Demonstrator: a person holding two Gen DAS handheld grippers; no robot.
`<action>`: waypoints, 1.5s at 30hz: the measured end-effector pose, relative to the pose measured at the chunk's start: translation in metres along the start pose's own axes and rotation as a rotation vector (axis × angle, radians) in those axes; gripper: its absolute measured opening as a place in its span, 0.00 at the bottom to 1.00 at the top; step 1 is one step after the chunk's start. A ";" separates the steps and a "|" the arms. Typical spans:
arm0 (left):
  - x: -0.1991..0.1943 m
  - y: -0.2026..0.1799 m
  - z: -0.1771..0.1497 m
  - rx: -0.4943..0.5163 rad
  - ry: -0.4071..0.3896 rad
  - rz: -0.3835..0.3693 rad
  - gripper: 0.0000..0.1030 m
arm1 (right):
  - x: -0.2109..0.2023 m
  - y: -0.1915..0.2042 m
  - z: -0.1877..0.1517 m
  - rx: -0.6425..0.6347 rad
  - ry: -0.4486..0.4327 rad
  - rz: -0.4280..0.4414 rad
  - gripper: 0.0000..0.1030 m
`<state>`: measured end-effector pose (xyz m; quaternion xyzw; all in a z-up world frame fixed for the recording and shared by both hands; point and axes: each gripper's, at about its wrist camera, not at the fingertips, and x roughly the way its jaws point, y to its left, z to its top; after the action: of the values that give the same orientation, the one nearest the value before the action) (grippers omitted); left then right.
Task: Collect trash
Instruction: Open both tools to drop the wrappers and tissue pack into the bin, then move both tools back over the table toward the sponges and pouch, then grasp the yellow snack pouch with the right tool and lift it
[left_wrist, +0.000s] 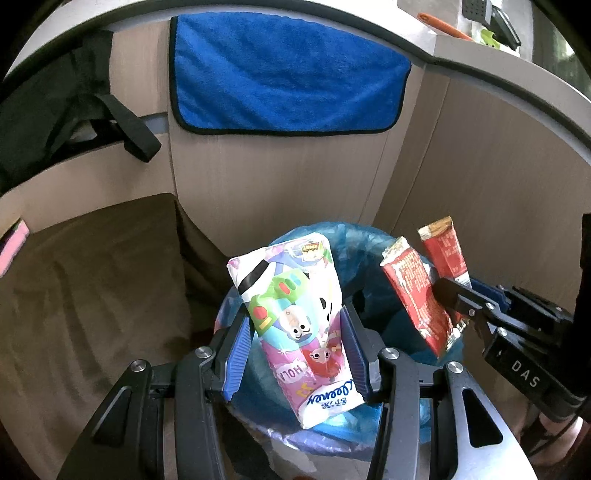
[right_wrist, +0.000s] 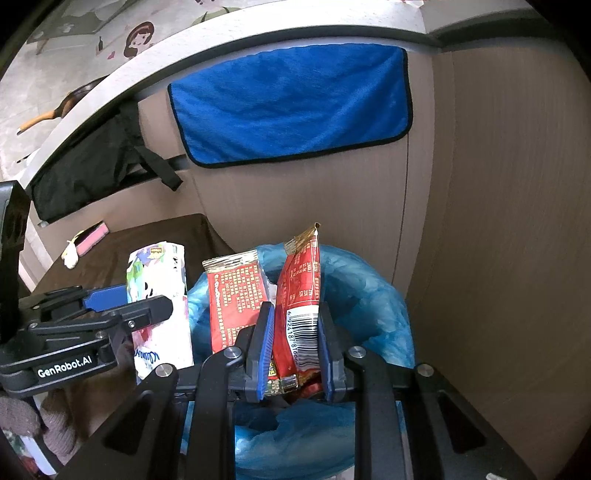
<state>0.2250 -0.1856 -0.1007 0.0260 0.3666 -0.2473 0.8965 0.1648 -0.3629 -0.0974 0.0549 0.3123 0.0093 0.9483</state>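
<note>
Left gripper (left_wrist: 299, 350): low centre of the left wrist view, its blue pads clamped on the two long sides of a tissue pack (left_wrist: 295, 325); it also shows at the left edge of the right wrist view (right_wrist: 147, 302).
Tissue pack: cartoon-printed, standing upright between the pads, its top tilted toward the upper left; it hangs above the open mouth of the bin (left_wrist: 388, 240).
Right gripper (right_wrist: 295, 343): low centre of its own view, jaws close together and pinching two red wrappers (right_wrist: 299, 306); in the left wrist view it enters from the right edge (left_wrist: 448, 299).
Red wrappers: two flat sachets with torn gold tops, fanned apart above the pads, one leaning left (right_wrist: 232, 291), one upright with a barcode; both are over the bin.
Bin: round, lined with a blue bag (right_wrist: 369, 295) whose rim folds outward; the mouth is open beneath both loads.
Room around: the bin sits in a corner, wood panels close behind and along the right of the frame; a brown cushion (left_wrist: 92, 277) fills the left.
Above: a blue towel (left_wrist: 288, 74) hangs on the back panel, a black bag (left_wrist: 48, 110) in the upper left under the counter edge.
Between the loads: the tissue pack and wrappers stand near each other, apart.
</note>
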 end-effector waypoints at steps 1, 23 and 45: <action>0.001 0.000 0.000 -0.002 0.001 -0.004 0.47 | 0.001 -0.001 0.000 0.002 0.001 0.000 0.20; -0.062 0.107 -0.005 -0.115 -0.104 0.093 0.61 | -0.005 0.025 0.006 -0.017 -0.018 0.060 0.52; -0.205 0.399 -0.087 -0.413 -0.227 0.475 0.63 | 0.078 0.372 0.091 -0.374 0.084 0.419 0.57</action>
<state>0.2289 0.2711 -0.0810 -0.0994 0.2906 0.0469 0.9505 0.2877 0.0022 -0.0294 -0.0580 0.3259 0.2647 0.9057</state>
